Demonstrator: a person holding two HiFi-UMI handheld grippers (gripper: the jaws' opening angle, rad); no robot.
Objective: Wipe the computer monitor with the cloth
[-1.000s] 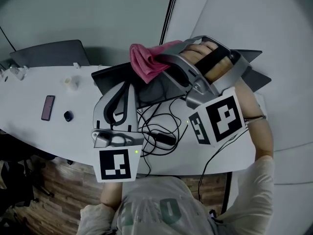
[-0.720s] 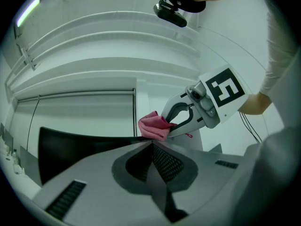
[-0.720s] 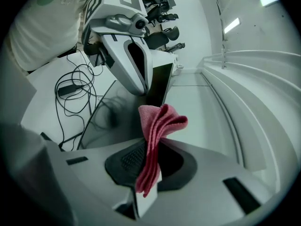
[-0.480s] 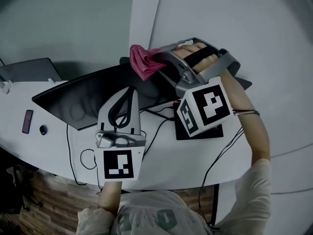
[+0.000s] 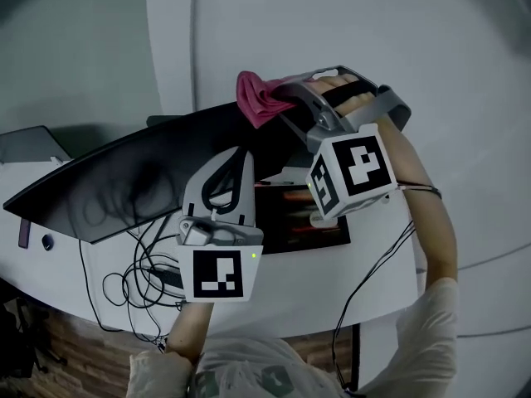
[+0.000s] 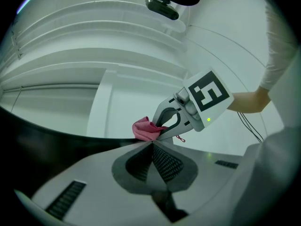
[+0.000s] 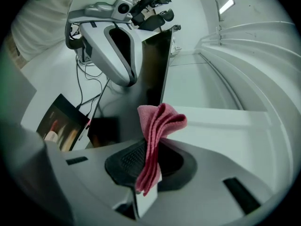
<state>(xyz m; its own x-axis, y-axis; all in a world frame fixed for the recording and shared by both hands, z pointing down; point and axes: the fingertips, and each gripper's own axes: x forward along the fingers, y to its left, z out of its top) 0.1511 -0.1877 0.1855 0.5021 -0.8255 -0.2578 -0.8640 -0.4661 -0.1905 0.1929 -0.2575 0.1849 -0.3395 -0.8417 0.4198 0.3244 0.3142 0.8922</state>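
A wide dark monitor [image 5: 124, 181] stands on the white desk [image 5: 332, 293]. My right gripper [image 5: 278, 98] is shut on a folded pink cloth [image 5: 255, 98], which it holds at the monitor's upper right edge. In the right gripper view the cloth [image 7: 159, 124] sticks up from between the pads, with the monitor [image 7: 153, 69] edge-on behind it. My left gripper [image 5: 241, 152] is shut on nothing and hovers in front of the screen, just below the cloth. In the left gripper view its closed tips [image 6: 153, 142] point at the cloth [image 6: 146, 128] and the monitor's top edge [image 6: 37, 145].
A black flat pad with reddish marks [image 5: 294, 218] lies on the desk under the right gripper. Tangled cables [image 5: 137, 264] lie at the desk's front left. A cable [image 5: 373, 280] hangs along the right arm. A pale wall rises behind the monitor.
The head view has swung, so the monitor now stretches out to the left. The right gripper holds the cloth at the monitor's top edge throughout; the left gripper has shifted slightly right.
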